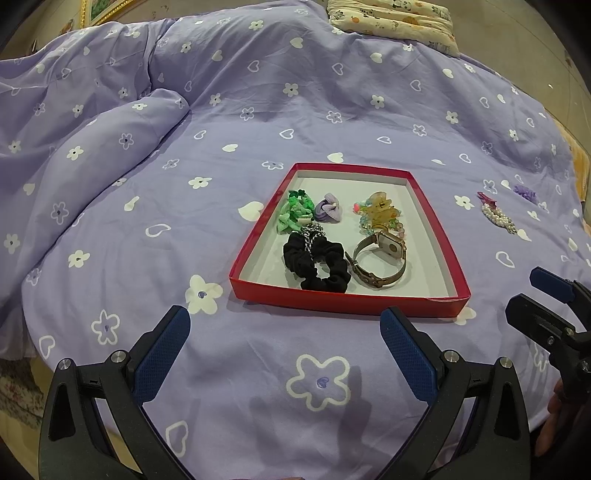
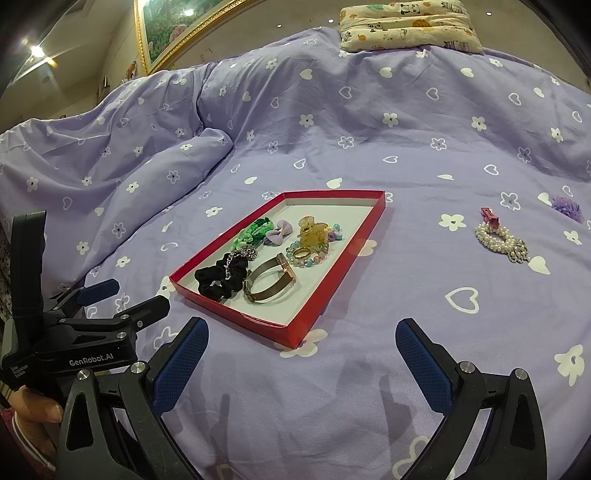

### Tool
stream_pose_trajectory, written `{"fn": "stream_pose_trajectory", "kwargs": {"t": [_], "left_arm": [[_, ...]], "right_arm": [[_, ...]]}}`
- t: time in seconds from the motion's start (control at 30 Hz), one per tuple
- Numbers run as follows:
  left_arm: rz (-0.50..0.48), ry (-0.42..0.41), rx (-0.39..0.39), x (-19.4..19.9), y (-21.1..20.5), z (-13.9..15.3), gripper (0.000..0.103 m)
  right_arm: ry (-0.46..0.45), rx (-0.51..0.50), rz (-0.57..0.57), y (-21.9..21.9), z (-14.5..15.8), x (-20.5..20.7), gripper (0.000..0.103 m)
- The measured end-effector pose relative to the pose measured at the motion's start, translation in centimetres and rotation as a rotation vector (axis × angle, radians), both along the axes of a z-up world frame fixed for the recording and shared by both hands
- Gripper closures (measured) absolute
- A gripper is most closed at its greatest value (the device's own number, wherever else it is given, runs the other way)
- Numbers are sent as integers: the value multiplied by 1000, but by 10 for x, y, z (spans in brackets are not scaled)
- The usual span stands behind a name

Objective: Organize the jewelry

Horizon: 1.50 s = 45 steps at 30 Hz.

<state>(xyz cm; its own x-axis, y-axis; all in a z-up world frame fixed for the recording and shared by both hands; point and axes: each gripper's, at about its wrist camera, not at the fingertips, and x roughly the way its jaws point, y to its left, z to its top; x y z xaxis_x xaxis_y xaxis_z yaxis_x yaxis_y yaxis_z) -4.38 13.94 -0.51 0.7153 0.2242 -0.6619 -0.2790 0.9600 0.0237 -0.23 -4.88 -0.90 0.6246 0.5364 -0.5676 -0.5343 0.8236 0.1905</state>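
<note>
A red tray [image 1: 255, 242] [image 2: 332, 273] lies on the purple bedspread. It holds a black scrunchie [image 1: 319, 264] [image 2: 218, 278], a wristwatch [image 1: 380, 258] [image 2: 271, 278], green hair ties [image 1: 293, 216], a purple bow [image 1: 328, 210] and a yellow claw clip [image 1: 384, 212] [image 2: 312, 230] on beads. Right of the tray lie a pearl bracelet [image 1: 498, 218] [image 2: 498, 240], a red clip [image 1: 487, 199] [image 2: 489, 216] and a purple flower piece [image 1: 524, 192] [image 2: 569, 206]. My left gripper [image 1: 284, 325] is open and empty in front of the tray. My right gripper [image 2: 301, 336] is open and empty, also short of the tray.
A folded quilt [image 1: 85, 122] bulges at the left. A patterned pillow [image 2: 406, 26] lies at the far end. A gold-framed picture [image 2: 177, 33] hangs on the wall. The bed's edge falls away at the right [image 1: 580, 166].
</note>
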Motion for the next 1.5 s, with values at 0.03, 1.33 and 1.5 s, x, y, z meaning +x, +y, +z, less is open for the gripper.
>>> {"fn": "stream_pose_trajectory", "kwargs": {"t": [0.03, 1.33, 1.5], "left_arm": [[-1, -2, -2, 0, 0, 0, 0], [-5, -6, 0, 1, -4, 3, 0], [-8, -16, 4, 1, -5, 6, 0]], "right_arm": [[-2, -2, 0, 0, 0, 0, 1], [-13, -2, 6, 2, 4, -4, 1], [-17, -1, 12, 3, 8, -4, 1]]}}
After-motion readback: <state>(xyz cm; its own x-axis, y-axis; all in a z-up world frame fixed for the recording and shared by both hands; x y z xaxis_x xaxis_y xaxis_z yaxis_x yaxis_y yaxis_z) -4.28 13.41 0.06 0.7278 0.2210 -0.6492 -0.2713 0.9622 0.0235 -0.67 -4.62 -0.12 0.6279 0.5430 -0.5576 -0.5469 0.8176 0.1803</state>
